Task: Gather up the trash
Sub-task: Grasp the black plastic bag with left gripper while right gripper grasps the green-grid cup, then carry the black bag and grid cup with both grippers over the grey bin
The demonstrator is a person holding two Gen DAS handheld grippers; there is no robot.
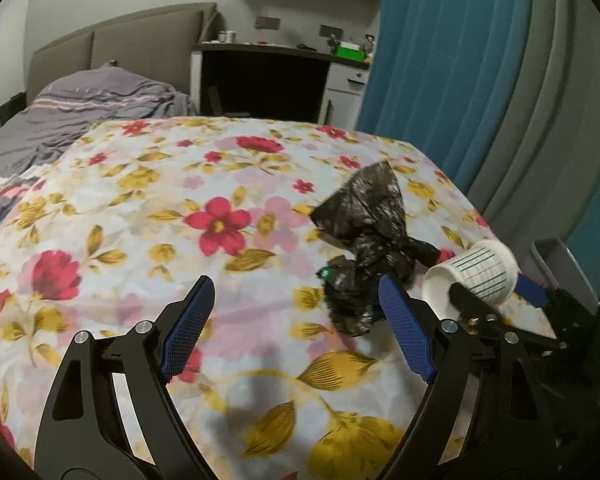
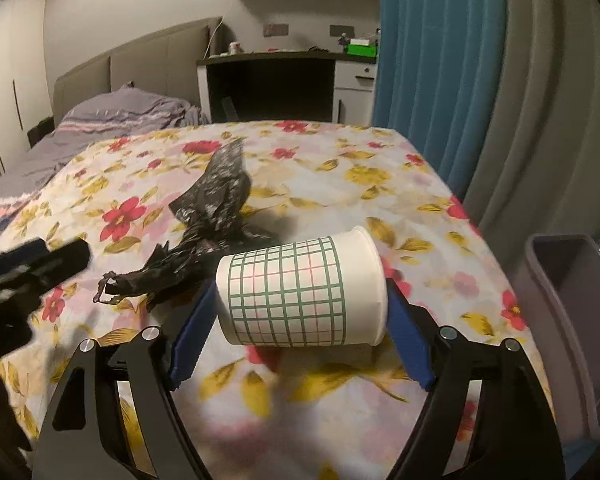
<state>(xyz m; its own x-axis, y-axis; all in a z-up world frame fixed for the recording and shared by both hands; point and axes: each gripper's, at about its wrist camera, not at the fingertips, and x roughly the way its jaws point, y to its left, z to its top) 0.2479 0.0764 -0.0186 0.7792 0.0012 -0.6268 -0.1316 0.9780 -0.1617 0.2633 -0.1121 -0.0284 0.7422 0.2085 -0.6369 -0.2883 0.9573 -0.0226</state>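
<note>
A white paper cup [image 2: 300,292] with a green grid print lies sideways between the blue pads of my right gripper [image 2: 300,312], which is shut on it above the floral table. The cup also shows in the left wrist view [image 1: 476,276], held by the right gripper's black fingers [image 1: 472,304]. A crumpled black plastic bag [image 1: 368,240] lies on the cloth just left of the cup; it also shows in the right wrist view [image 2: 208,224]. My left gripper [image 1: 296,316] is open and empty, low over the cloth, its right pad close to the bag.
The floral tablecloth [image 1: 180,208] covers the table. A grey bin [image 2: 568,312] stands off the table's right edge, also seen in the left wrist view [image 1: 560,264]. A bed [image 1: 80,108], a desk [image 1: 280,72] and blue curtains [image 1: 440,60] are behind.
</note>
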